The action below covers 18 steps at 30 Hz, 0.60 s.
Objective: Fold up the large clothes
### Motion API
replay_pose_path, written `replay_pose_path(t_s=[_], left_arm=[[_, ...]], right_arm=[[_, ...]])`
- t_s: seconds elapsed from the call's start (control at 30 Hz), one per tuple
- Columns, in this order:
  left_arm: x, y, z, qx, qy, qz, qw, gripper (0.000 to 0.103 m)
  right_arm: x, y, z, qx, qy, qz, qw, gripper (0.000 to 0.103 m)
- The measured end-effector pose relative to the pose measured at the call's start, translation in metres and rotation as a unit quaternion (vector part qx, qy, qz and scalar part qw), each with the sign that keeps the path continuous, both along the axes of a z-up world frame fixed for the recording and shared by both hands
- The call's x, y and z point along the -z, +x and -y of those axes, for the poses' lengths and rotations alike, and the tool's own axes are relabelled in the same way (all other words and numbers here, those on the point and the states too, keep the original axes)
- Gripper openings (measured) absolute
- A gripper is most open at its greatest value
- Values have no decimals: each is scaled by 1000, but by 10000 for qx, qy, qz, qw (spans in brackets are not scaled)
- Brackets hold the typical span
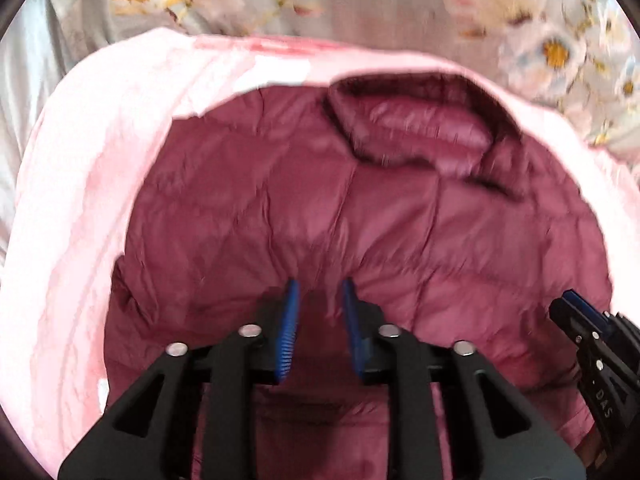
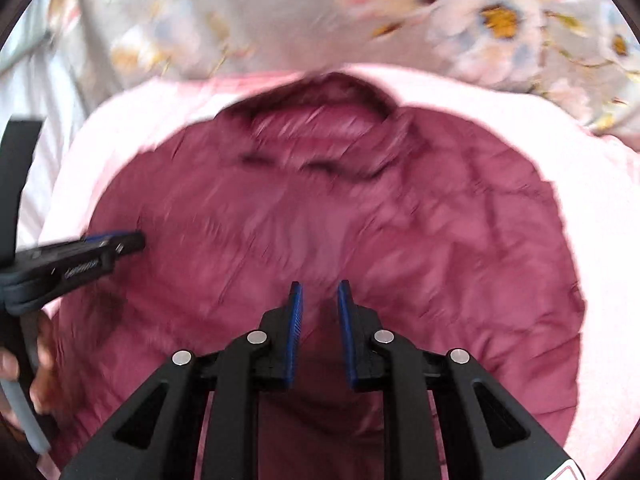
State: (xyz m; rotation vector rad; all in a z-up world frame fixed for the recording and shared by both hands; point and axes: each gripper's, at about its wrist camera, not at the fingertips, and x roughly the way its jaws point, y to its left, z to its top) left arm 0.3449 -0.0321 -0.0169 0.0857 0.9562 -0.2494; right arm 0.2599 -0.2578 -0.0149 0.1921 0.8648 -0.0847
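Over a floral bedsheet [image 1: 560,52] and pink blanket [image 1: 72,208], we are hovering the left gripper [image 1: 320,286] and right gripper [image 2: 319,286], both narrowly parted and empty, above the maroon quilted jacket [image 1: 320,208] (collar farthest), aiming for even hem grips.

A bedroom at home: floral bedsheet [image 1: 552,52] and pink blanket [image 1: 72,216] covering a bed.
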Motion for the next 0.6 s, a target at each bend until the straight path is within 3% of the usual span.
replay_pose_path(t_s=[0.07, 0.2, 0.4, 0.6], left_arm=[[-1, 4, 7, -70, 42, 85, 9999, 41], [29, 11, 19, -81, 289, -122, 9995, 41], [42, -6, 22, -115, 430, 522, 9976, 43], [42, -7, 20, -133, 426, 610, 9971, 43]], right_arm=[[5, 5, 9, 200, -86, -59, 9997, 16], [32, 10, 20, 361, -182, -308, 9987, 16], [40, 5, 21, 383, -153, -194, 9990, 16], [42, 4, 22, 375, -136, -151, 9991, 16]])
